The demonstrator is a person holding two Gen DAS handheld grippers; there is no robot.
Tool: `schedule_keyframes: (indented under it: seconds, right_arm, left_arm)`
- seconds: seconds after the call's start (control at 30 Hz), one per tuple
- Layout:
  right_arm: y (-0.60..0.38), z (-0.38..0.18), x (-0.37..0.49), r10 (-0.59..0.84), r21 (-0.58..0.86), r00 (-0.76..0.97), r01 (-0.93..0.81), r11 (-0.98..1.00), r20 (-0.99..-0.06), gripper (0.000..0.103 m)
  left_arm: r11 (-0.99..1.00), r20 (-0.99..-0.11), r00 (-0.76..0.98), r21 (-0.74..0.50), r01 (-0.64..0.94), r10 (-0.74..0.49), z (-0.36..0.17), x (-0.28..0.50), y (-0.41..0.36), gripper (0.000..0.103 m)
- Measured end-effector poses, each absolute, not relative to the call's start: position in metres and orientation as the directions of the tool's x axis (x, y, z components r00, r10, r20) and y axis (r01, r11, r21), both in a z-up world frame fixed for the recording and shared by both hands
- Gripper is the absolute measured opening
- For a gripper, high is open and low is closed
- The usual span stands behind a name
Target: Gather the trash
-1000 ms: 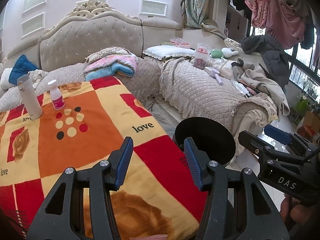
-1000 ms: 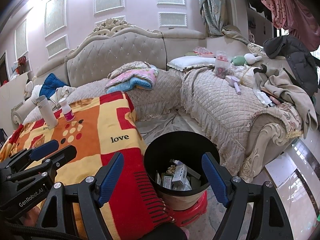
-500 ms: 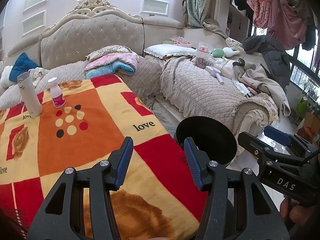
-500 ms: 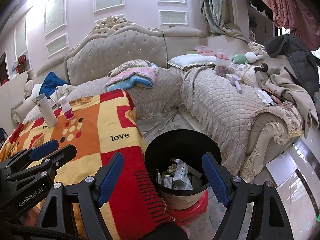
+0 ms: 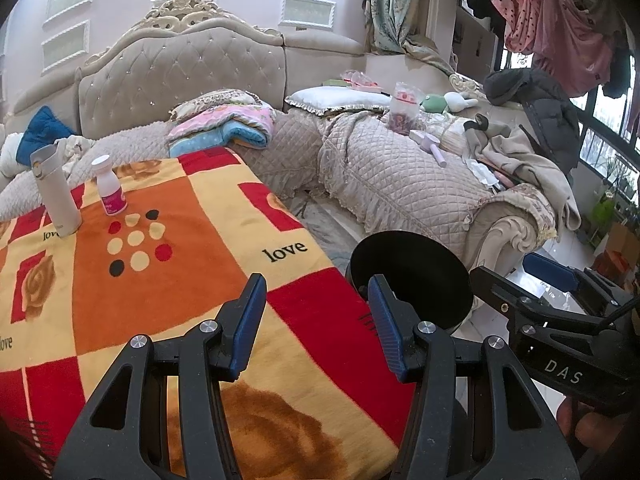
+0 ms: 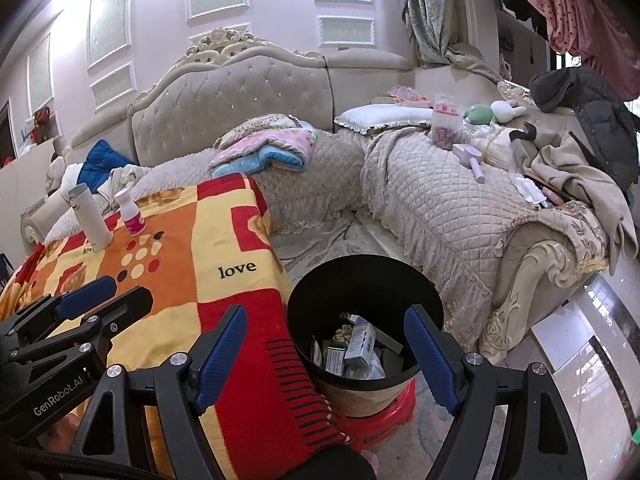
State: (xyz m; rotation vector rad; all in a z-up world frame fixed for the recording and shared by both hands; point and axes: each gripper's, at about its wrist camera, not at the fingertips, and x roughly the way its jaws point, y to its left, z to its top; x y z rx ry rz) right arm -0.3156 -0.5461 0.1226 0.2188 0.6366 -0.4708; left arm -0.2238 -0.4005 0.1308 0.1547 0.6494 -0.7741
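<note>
A black trash bin (image 6: 364, 280) stands on a red stool at the right edge of the blanket-covered table; it holds several small boxes and papers (image 6: 352, 348). It also shows in the left wrist view (image 5: 408, 256). My right gripper (image 6: 326, 340) is open and empty, hovering above the bin's near side. My left gripper (image 5: 316, 316) is open and empty above the blanket's (image 5: 160, 280) near right part. A white tumbler (image 5: 56, 192) and a small white bottle with a pink label (image 5: 110, 192) stand upright at the table's far left.
A quilted corner sofa (image 5: 400, 176) wraps behind and to the right, strewn with folded blankets (image 5: 224, 128), a pillow, a bag, toys and clothes. The bare floor (image 6: 580, 340) lies right of the bin. Each gripper shows at the edge of the other's view.
Both views have shifted very slightly; the grippers stay open and empty in about the same place.
</note>
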Motion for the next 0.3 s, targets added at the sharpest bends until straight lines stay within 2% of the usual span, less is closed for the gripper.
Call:
schedule_keyframes:
  seconds: [0.2,0.3]
  right_arm:
    - [-0.544,0.121,-0.311,-0.349,0.044,0.698,0.479,0.877,-0.625,0.079]
    - [-0.541,0.120,-0.303,-0.345,0.037,0.697,0.470,0.882,-0.629,0.079]
  left_arm:
    - [0.718,-0.586,0.547,-0.089,0.690,-0.598,0.127,-0.219,-0.398,0.052]
    - [0.719,-0.601,0.527,-0.119,0.684,-0.601,0.123,-0.210,-0.391,0.052]
